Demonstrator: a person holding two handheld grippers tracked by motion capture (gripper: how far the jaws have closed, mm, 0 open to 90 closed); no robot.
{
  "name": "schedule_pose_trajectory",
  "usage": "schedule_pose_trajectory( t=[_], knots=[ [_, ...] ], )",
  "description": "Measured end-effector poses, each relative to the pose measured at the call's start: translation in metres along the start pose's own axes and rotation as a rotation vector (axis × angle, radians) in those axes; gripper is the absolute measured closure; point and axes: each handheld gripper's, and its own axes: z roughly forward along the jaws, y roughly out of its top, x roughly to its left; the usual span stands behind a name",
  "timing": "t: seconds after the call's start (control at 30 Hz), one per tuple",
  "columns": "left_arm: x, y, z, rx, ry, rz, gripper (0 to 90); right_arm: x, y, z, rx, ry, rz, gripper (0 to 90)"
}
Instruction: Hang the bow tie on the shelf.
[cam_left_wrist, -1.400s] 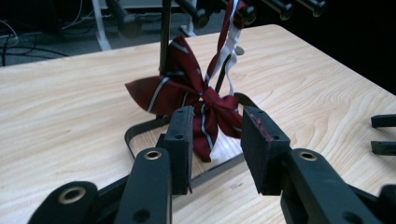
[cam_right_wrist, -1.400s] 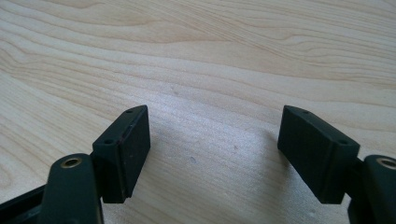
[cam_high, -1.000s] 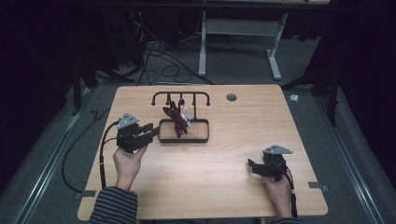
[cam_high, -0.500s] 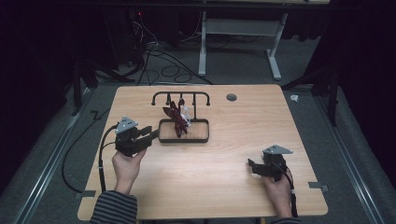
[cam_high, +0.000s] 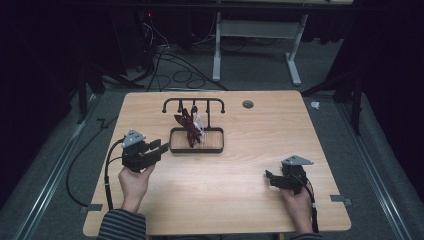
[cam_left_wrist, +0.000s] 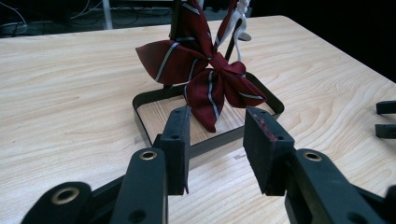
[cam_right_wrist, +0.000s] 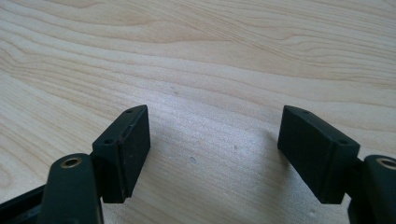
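A dark red bow tie with pale stripes hangs from a black rack over a black-rimmed wooden tray at the table's middle. In the left gripper view the bow tie hangs just beyond the jaws, above the tray rim. My left gripper is held just left of the tray, pointing at it, open and holding nothing. My right gripper rests at the front right, open over bare wood.
A white strap hangs on the rack beside the bow tie. A round grommet sits in the table's far side. The left gripper's cable loops off the left edge. The other gripper's jaw tips show in the left gripper view.
My left gripper has drifted slightly back toward the person. The right gripper and the bow tie have stayed still.
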Motion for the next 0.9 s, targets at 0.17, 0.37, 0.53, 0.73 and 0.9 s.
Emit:
schedule_pose_trajectory(
  t=[0.17,0.37,0.53,0.73,0.9],
  knots=[
    [0.001,-0.003,-0.001,0.000,0.002,-0.007,61.9,0.000,0.000,0.000,0.000,0.000,0.000,26.5],
    [0.002,-0.009,-0.001,0.008,-0.002,-0.015,61.9,0.000,0.000,0.000,-0.001,-0.001,0.000,26.5],
    [0.002,-0.013,0.000,0.015,0.001,-0.018,61.9,0.000,0.000,0.000,0.000,0.000,0.000,26.5],
    [0.002,-0.019,-0.001,0.016,0.002,-0.032,61.6,0.000,0.000,0.000,-0.001,-0.001,0.000,26.5],
    [0.003,-0.022,-0.001,0.024,0.006,-0.035,61.5,0.000,0.000,0.000,-0.001,-0.001,0.000,26.5]
  ],
)
